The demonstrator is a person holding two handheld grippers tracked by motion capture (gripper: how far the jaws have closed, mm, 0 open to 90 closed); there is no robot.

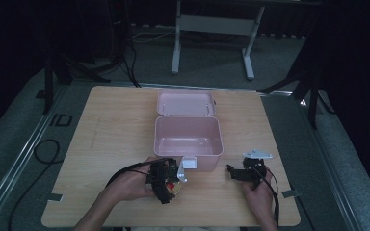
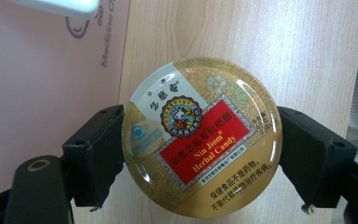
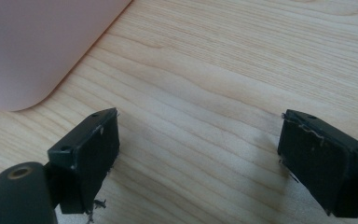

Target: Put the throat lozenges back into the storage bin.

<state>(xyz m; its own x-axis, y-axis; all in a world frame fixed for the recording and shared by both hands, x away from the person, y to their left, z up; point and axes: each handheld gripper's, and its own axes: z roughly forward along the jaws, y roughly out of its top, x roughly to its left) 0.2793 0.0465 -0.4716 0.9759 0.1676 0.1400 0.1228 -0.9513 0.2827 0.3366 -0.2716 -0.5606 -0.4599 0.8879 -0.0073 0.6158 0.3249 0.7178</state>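
Left gripper view shows my left gripper (image 2: 200, 154) clamping the candy tin (image 2: 201, 137) just beside the open pink box (image 1: 188, 136), ready for loading, while my right gripper (image 3: 200, 158) idles spread over the bench (image 3: 242, 70).

High view: fixed above the person's side, looks forward and down over the whole table (image 1: 101, 144), far off. Left gripper view: rides the left gripper (image 1: 167, 185), very close to the pink box (image 2: 37, 93) wall. Right gripper view: close, low over the tabletop. All three share box and tabletop.
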